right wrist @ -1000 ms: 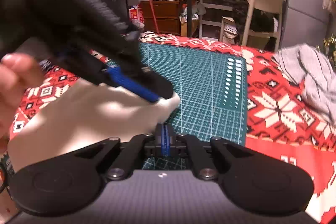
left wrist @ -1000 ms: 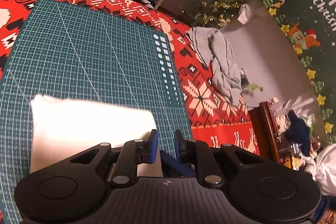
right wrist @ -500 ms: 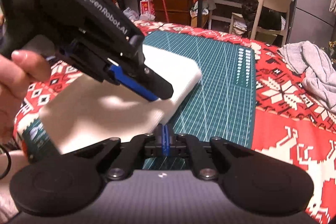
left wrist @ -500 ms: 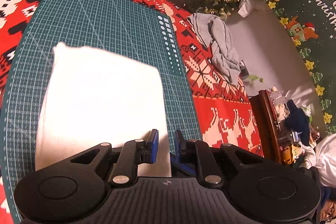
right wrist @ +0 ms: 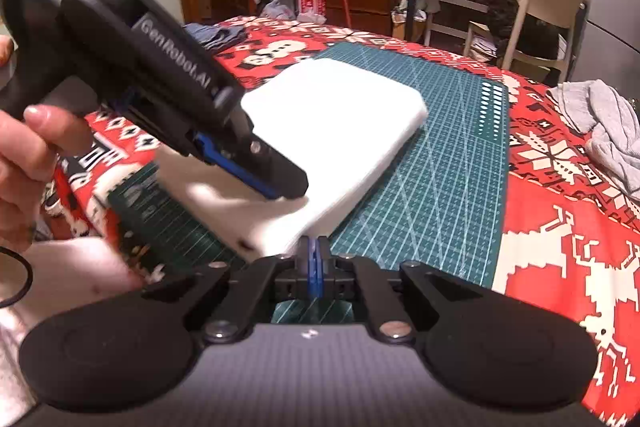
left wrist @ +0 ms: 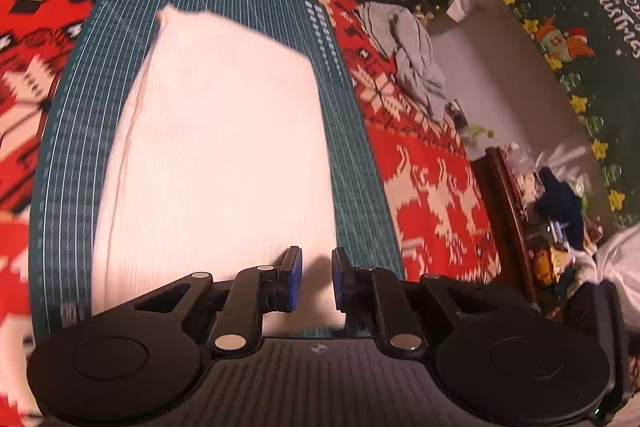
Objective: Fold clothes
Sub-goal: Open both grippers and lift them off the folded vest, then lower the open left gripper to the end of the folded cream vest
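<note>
A white folded garment (left wrist: 224,147) lies flat as a thick rectangle on the green cutting mat (left wrist: 352,147). My left gripper (left wrist: 314,277) hovers over its near right corner, open, with only cloth and shadow showing through the gap. In the right wrist view the same white garment (right wrist: 340,107) stretches away across the mat (right wrist: 440,187). A hand (right wrist: 28,155) holds the left gripper (right wrist: 288,187) just above the cloth. My right gripper (right wrist: 314,259) is shut, pads together, right at the garment's near corner. No cloth shows between the pads.
A crumpled grey garment (right wrist: 608,131) lies to the right on the red patterned tablecloth (right wrist: 560,227); it also shows as a grey garment (left wrist: 416,67) beyond the mat. A pale chair (right wrist: 548,11) and cluttered desks stand behind the table.
Both grippers have drawn back from the white garment, so much more of it is in view. The left gripper has risen off the cloth. Jaw states look the same.
</note>
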`<control>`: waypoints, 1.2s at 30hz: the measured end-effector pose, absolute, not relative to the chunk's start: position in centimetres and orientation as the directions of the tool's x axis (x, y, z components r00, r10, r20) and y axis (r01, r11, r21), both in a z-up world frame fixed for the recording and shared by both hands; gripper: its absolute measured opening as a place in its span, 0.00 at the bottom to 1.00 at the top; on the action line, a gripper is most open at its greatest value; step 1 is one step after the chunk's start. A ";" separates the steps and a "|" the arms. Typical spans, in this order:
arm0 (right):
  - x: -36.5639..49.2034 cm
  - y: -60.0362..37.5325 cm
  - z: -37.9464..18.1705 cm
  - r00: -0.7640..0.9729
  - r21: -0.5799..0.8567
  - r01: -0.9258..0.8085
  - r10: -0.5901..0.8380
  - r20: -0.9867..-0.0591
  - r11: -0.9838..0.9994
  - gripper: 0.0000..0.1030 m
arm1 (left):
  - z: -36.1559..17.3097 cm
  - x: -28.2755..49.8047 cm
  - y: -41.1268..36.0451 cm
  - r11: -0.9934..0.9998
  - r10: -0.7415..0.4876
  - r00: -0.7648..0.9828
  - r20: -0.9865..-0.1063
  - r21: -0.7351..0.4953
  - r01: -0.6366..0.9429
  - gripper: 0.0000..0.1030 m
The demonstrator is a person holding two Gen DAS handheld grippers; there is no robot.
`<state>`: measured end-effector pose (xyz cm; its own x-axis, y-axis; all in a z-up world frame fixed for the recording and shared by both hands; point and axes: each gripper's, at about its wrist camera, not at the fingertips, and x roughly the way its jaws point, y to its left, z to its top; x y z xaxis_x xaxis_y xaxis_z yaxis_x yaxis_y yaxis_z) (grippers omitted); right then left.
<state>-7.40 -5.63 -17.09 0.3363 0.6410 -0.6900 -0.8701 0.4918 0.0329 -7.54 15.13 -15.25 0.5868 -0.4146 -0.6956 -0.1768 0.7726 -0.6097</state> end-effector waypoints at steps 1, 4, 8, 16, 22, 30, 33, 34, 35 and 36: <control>-7.7 -5.7 -17.0 0.333 0.032 -0.872 0.641 -0.691 0.488 0.04 | -15.3 -7.9 15.0 0.773 -0.415 0.589 -0.694 -0.610 -0.175 0.14; -8.5 -6.1 -16.8 0.324 0.031 -0.879 0.642 -0.694 0.477 0.04 | -15.3 -9.0 14.8 0.773 -0.415 0.594 -0.689 -0.612 -0.170 0.14; -9.6 -6.5 -16.5 0.313 0.033 -0.885 0.645 -0.697 0.465 0.06 | -14.9 -10.2 14.6 0.781 -0.405 0.606 -0.685 -0.603 -0.160 0.14; -9.8 -7.8 -14.9 0.365 0.064 -0.843 0.657 -0.660 0.534 0.40 | -13.4 -12.1 14.9 0.814 -0.323 0.655 -0.683 -0.554 -0.177 0.46; -9.6 -7.9 -13.9 0.446 0.037 -0.803 0.642 -0.624 0.594 0.88 | -12.3 -13.7 15.5 0.862 -0.187 0.675 -0.714 -0.448 -0.236 0.73; -9.9 -7.4 -14.2 0.500 -0.033 -0.784 0.599 -0.626 0.620 0.99 | -12.6 -15.5 18.8 0.841 -0.003 0.677 -0.736 -0.369 -0.397 0.74; -10.2 -7.2 -14.8 0.508 -0.063 -0.782 0.574 -0.642 0.621 0.99 | -12.7 -15.7 19.6 0.870 0.020 0.700 -0.714 -0.332 -0.364 0.74; -10.4 -7.1 -15.1 0.513 -0.076 -0.780 0.565 -0.646 0.621 0.99 | -12.8 -15.8 19.7 0.886 0.009 0.712 -0.702 -0.324 -0.331 0.76; -10.5 -7.0 -15.4 0.510 -0.080 -0.784 0.565 -0.649 0.616 0.99 | -13.0 -15.7 19.8 0.896 0.000 0.707 -0.707 -0.314 -0.314 0.81; -10.5 -7.0 -15.6 0.499 -0.077 -0.792 0.569 -0.653 0.606 0.99 | -13.2 -15.6 19.9 0.898 0.002 0.691 -0.723 -0.302 -0.318 0.83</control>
<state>-10.54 -6.97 -15.63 0.4993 0.5694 -0.6531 -0.7915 0.6063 -0.0765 -15.60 19.92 -13.21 0.6914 0.0019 -0.7225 -0.3184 0.8985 -0.3023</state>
